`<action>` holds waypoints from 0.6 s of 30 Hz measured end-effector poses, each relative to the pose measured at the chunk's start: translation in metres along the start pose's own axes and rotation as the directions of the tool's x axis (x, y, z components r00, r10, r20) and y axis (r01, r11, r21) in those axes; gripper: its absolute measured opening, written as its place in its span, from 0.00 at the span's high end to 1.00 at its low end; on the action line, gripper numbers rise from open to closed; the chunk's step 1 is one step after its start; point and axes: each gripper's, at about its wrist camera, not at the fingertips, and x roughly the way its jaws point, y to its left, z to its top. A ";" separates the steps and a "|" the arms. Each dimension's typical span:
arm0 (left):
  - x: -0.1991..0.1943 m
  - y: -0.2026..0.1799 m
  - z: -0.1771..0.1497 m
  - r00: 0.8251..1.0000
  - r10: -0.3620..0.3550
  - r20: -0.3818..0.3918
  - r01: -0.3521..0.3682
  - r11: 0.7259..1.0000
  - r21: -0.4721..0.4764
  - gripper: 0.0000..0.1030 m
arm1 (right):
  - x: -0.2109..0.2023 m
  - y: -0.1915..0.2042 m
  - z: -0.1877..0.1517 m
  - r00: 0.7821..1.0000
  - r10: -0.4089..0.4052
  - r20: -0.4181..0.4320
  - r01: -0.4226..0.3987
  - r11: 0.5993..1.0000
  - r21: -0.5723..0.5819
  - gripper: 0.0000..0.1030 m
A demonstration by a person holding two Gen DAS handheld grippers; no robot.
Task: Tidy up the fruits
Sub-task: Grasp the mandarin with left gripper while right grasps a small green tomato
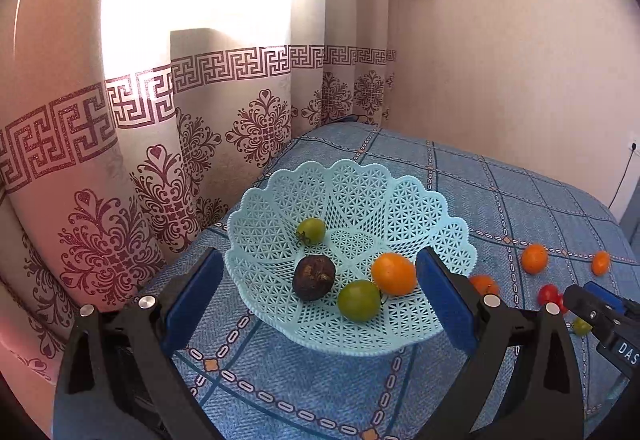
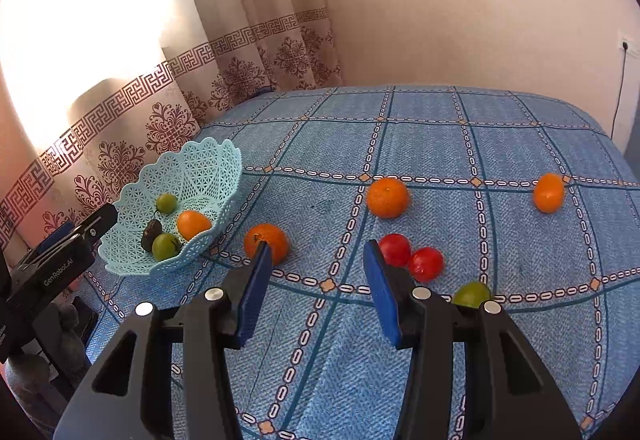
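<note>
Currently both units are empty. Your left hand-held gripper (image 1: 320, 294) is spread wide, its blue pads straddling the near rim of the basket (image 1: 436, 207). It reads as parked there to steady or guard the basket, not to pick; I can't tell whether a pad touches the rim.

Inside the basket, ahead of the left hand-held gripper: one orange fruit (image 1: 394, 274) by the right pad, a green fruit (image 1: 359, 300) touching it, a dark brown fruit (image 1: 313, 277) just left of that, and a second green fruit (image 1: 311, 230) further in. So sorting looks partly done.

Your right hand-held gripper (image 2: 318, 288) is also wide, gripping nothing, and hovers over the blue checked cloth (image 2: 440, 143) (bed or table, can't tell). Loose fruit sits around it:
- orange (image 2: 267, 243) just ahead of the left pad, partly hidden by it, close to the basket
- two red fruits (image 2: 395, 248), (image 2: 426, 264) touching each other, just beyond the right pad
- green fruit (image 2: 472, 294) tucked behind the right finger arm
- two more oranges (image 2: 388, 197), (image 2: 549, 193) further out, well apart

My read: the gap points between the near orange and the red pair, so no target is committed. The near orange is the cheapest pick, shortest haul to the basket. Round fruit on soft cloth will likely roll if you nudge it with one pad, so centre before closing.
</note>
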 end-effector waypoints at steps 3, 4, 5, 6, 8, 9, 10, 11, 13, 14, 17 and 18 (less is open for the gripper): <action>-0.004 -0.011 -0.002 0.999 -0.034 -0.012 0.034 0.999 0.012 0.05 | -0.005 -0.014 -0.005 1.000 -0.023 0.000 0.023 1.000 0.017 0.54; -0.006 -0.015 -0.003 0.999 -0.043 -0.015 0.043 0.999 0.016 0.05 | -0.007 -0.019 -0.007 1.000 -0.031 0.001 0.031 0.999 0.022 0.54; -0.007 -0.019 -0.004 0.999 -0.051 -0.018 0.051 0.998 0.023 0.05 | -0.009 -0.024 -0.009 0.999 -0.039 0.000 0.039 0.999 0.027 0.54; -0.008 -0.023 -0.005 0.998 -0.059 -0.022 0.060 0.998 0.030 0.05 | -0.010 -0.029 -0.011 0.999 -0.048 -0.002 0.048 0.998 0.032 0.53; -0.011 -0.031 -0.008 0.997 -0.075 -0.029 0.076 0.996 0.048 0.05 | -0.013 -0.040 -0.016 0.998 -0.066 -0.006 0.066 0.997 0.041 0.54; -0.012 -0.036 -0.010 0.996 -0.082 -0.033 0.084 0.995 0.057 0.05 | -0.014 -0.044 -0.018 0.997 -0.074 -0.008 0.075 0.996 0.046 0.54; -0.013 -0.040 -0.011 0.995 -0.089 -0.037 0.091 0.994 0.066 0.05 | -0.015 -0.049 -0.020 0.997 -0.083 -0.011 0.083 0.995 0.051 0.54; -0.014 -0.045 -0.013 0.994 -0.096 -0.041 0.099 0.992 0.073 0.05 | -0.017 -0.054 -0.022 0.996 -0.091 -0.013 0.092 0.994 0.056 0.54; -0.016 -0.053 -0.017 0.991 -0.119 -0.056 0.124 0.989 0.082 0.05 | -0.019 -0.064 -0.026 0.994 -0.106 -0.017 0.107 0.992 0.065 0.54; -0.016 -0.057 -0.020 0.989 -0.132 -0.067 0.137 0.987 0.084 0.05 | -0.019 -0.068 -0.028 0.993 -0.114 -0.021 0.115 0.991 0.070 0.54; -0.014 -0.070 -0.028 0.981 -0.163 -0.100 0.173 0.980 0.095 0.05 | -0.019 -0.079 -0.033 0.990 -0.137 -0.037 0.139 0.987 0.078 0.54; -0.014 -0.075 -0.032 0.978 -0.175 -0.114 0.187 0.977 0.102 0.05 | -0.018 -0.082 -0.035 0.989 -0.142 -0.042 0.144 0.986 0.079 0.54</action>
